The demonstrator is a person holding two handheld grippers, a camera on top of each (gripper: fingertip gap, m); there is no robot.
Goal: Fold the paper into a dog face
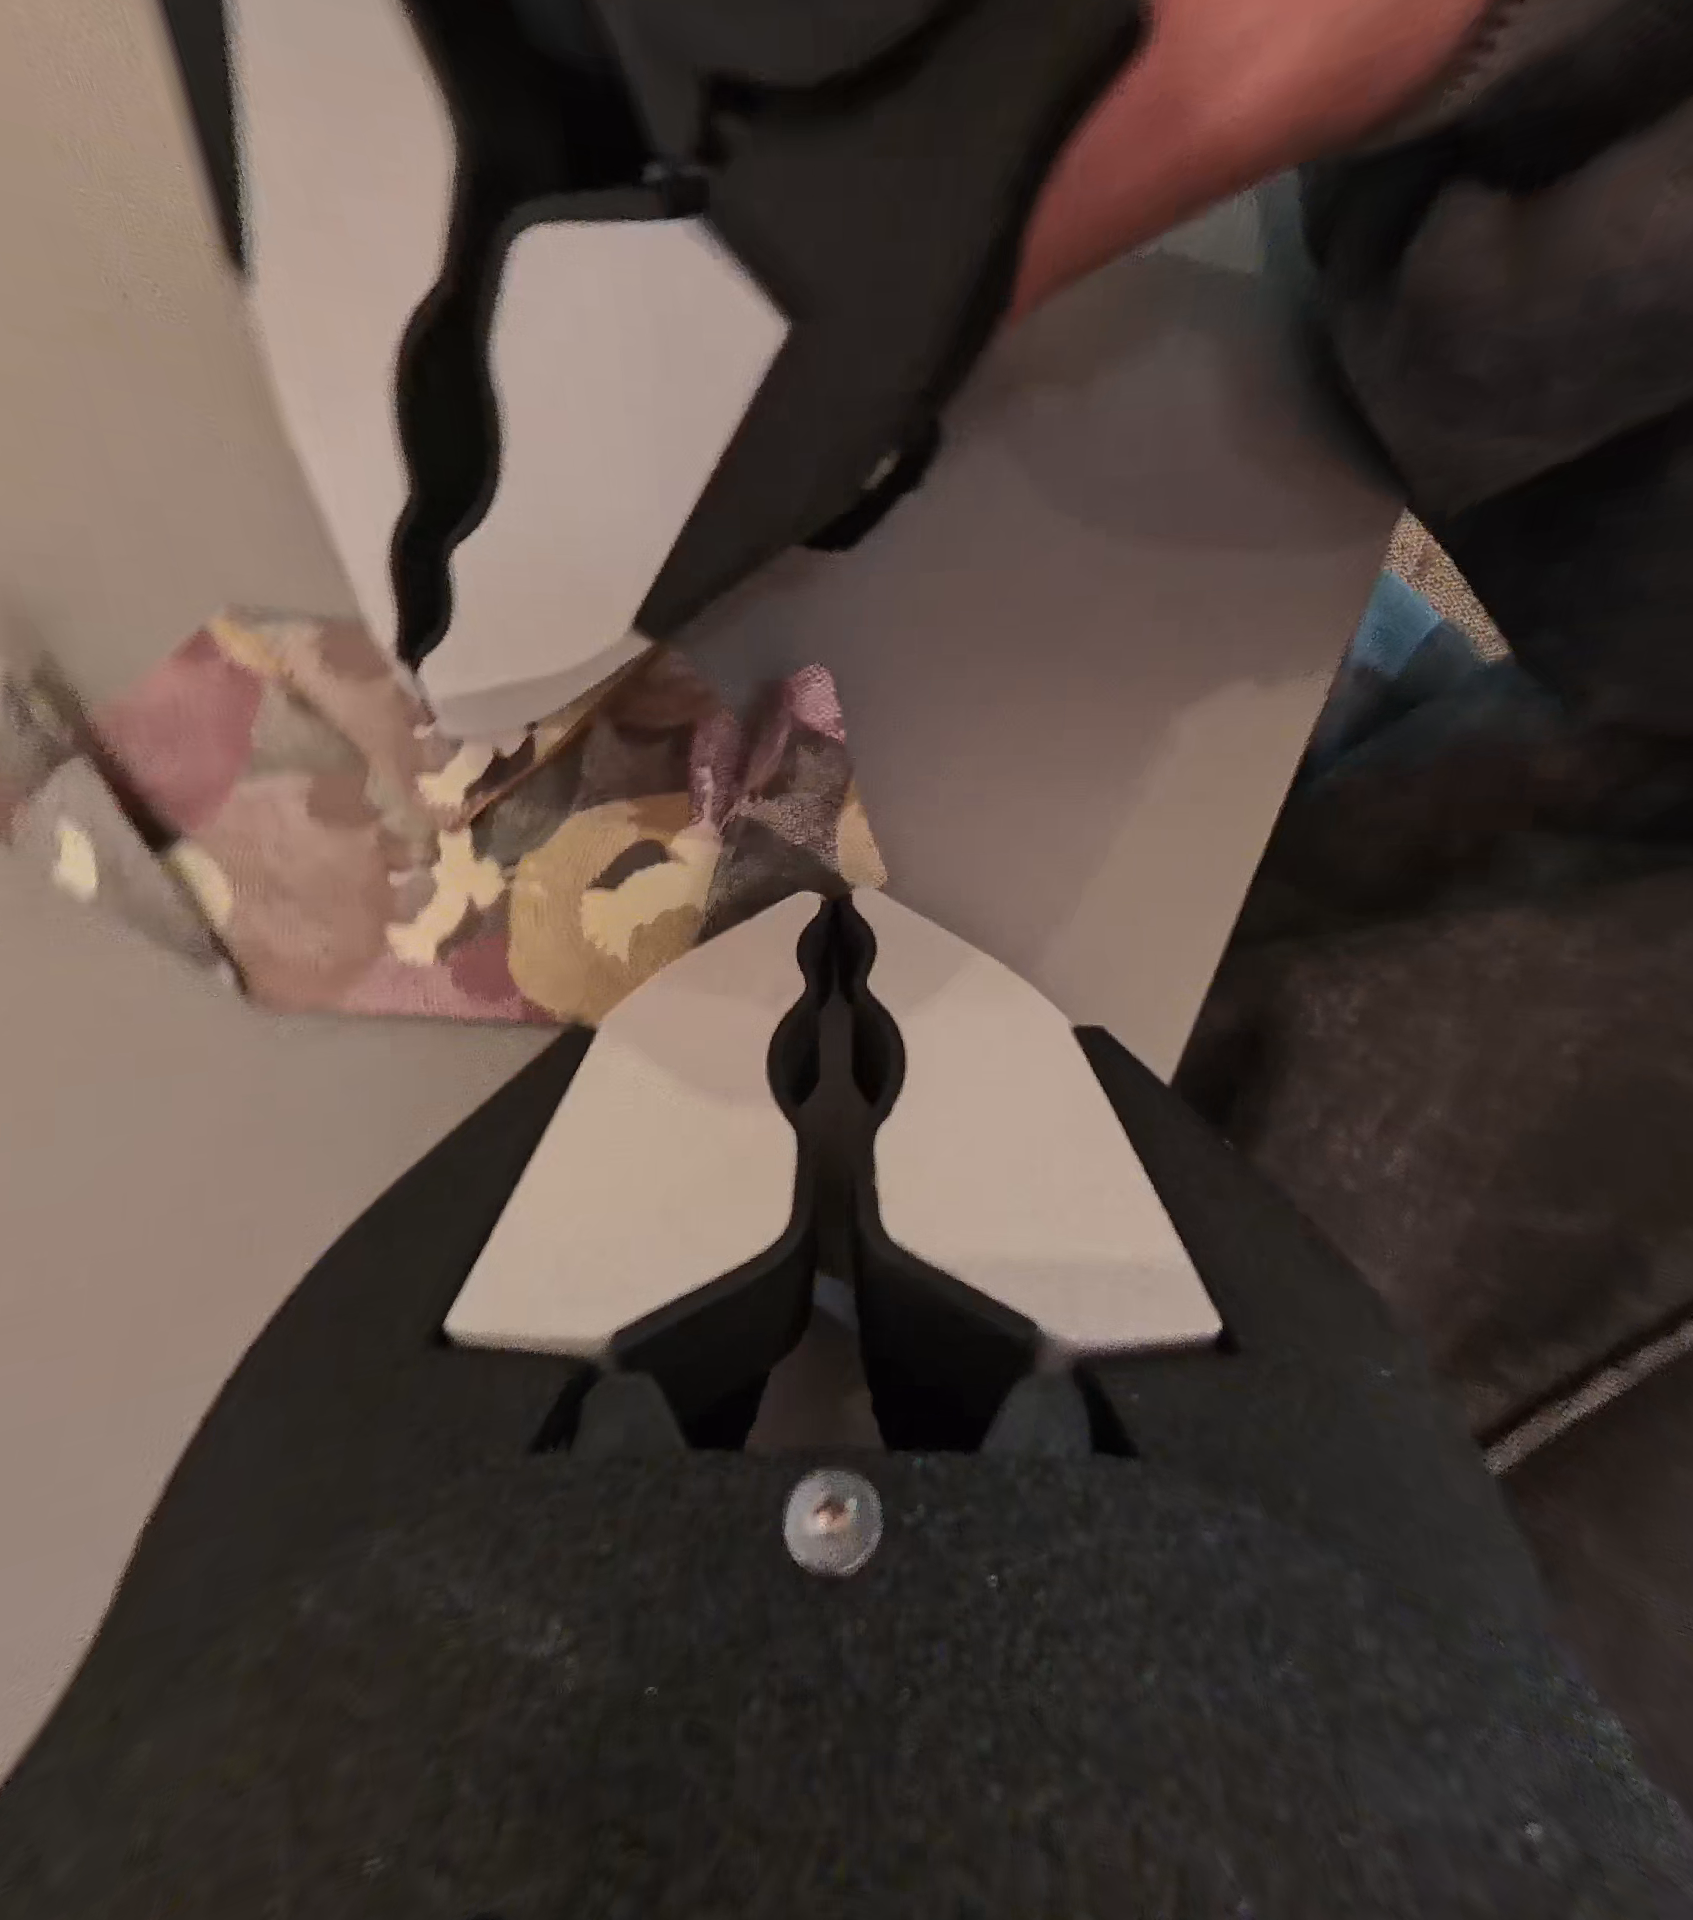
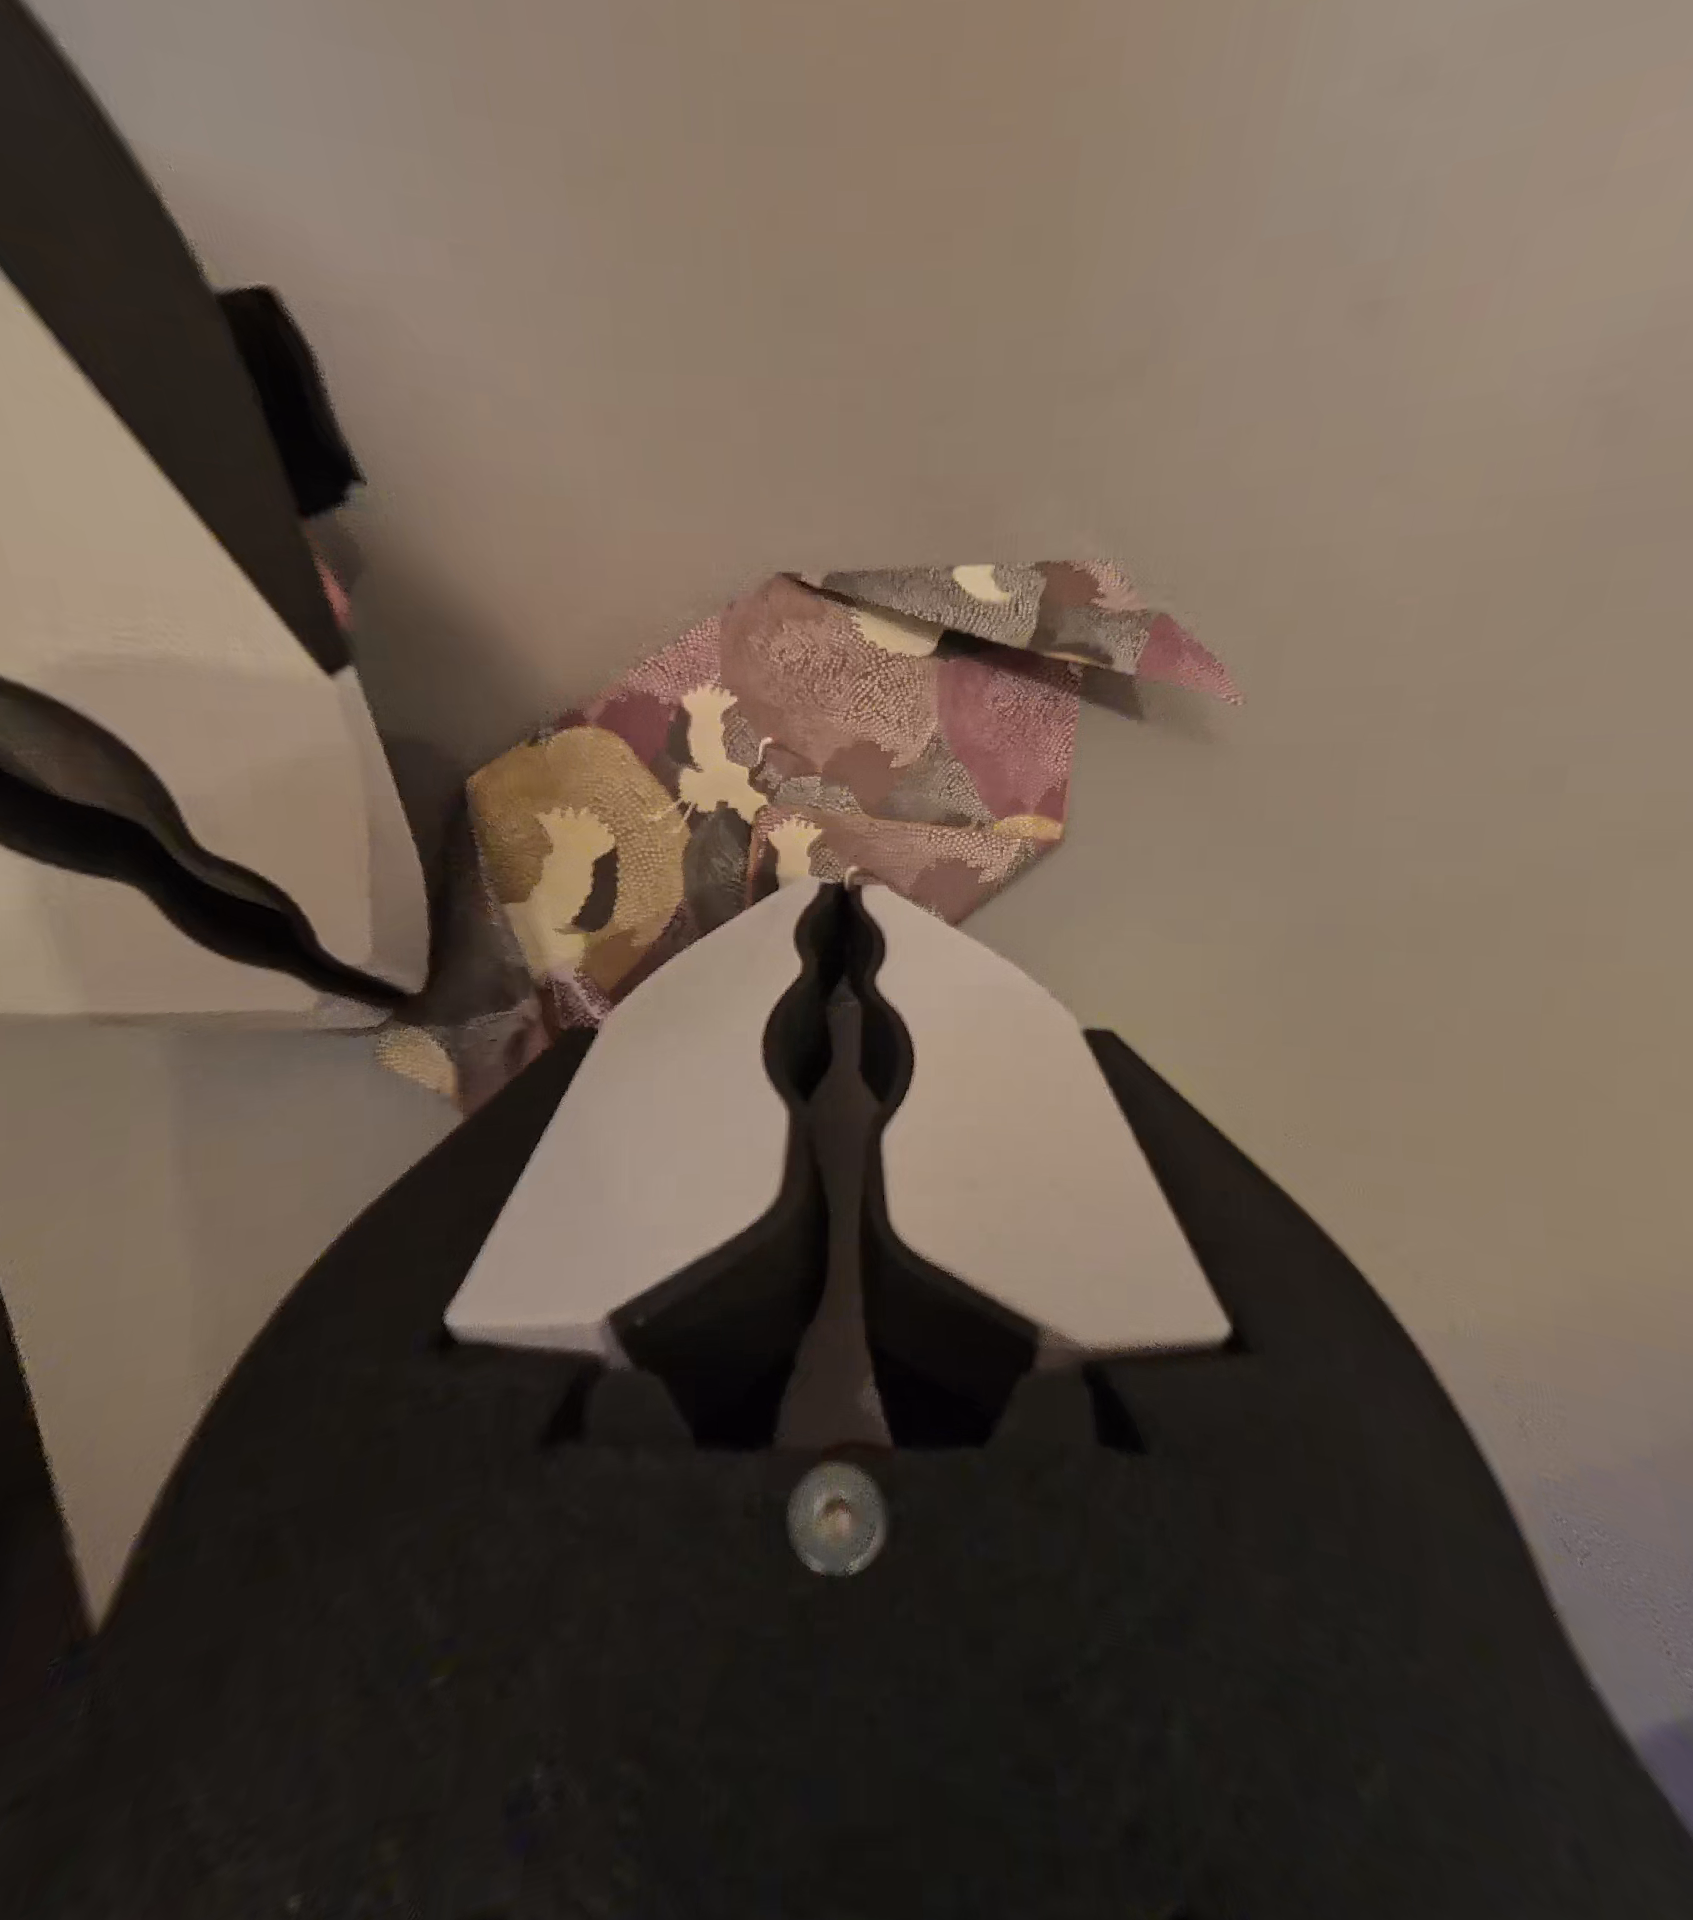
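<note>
Both closed grippers are meeting on the patterned paper [image 2: 800, 769] lying on the grey table [image 2: 1341, 416], the right gripper [image 2: 847, 899] pinching its near edge while the left gripper [image 1: 837, 909] is nipping the opposite corner.

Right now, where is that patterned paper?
The paper lies partly folded on the pale table, just ahead of the right gripper in its view, with the left gripper at its other end.
</note>
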